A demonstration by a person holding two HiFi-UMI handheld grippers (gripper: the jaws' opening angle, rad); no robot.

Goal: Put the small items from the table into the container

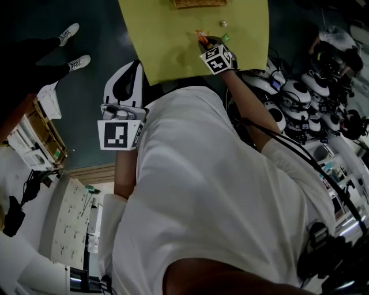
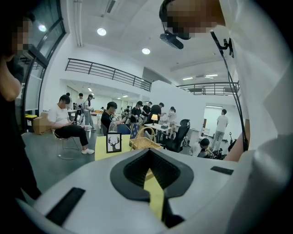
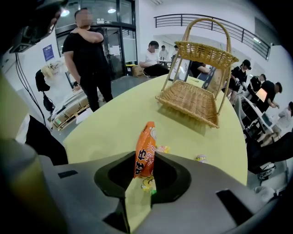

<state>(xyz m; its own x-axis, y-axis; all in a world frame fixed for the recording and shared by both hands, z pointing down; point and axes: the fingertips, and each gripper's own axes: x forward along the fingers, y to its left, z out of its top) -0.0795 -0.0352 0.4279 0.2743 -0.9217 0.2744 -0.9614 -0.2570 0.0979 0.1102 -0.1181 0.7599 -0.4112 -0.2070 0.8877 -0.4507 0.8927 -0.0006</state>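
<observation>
An orange snack packet (image 3: 145, 148) stands upright between the jaws of my right gripper (image 3: 145, 172), which is shut on it just above the yellow table (image 3: 110, 123). In the head view this gripper (image 1: 206, 43) and the packet (image 1: 202, 39) are at the table's near right part. A wicker basket (image 3: 197, 98) with a tall handle stands beyond, and its edge (image 1: 199, 3) shows at the top of the head view. Small wrapped sweets (image 3: 200, 158) lie on the table beside the gripper. My left gripper (image 1: 128, 78) hangs off the table's near edge, shut and empty (image 2: 153, 183).
A pale bead (image 1: 222, 23) and a green sweet (image 1: 226, 37) lie near the right gripper. A framed deer picture (image 2: 114, 142) stands on the table. White devices (image 1: 300, 98) crowd the floor at right. A person in black (image 3: 89, 59) stands beyond the table's left side.
</observation>
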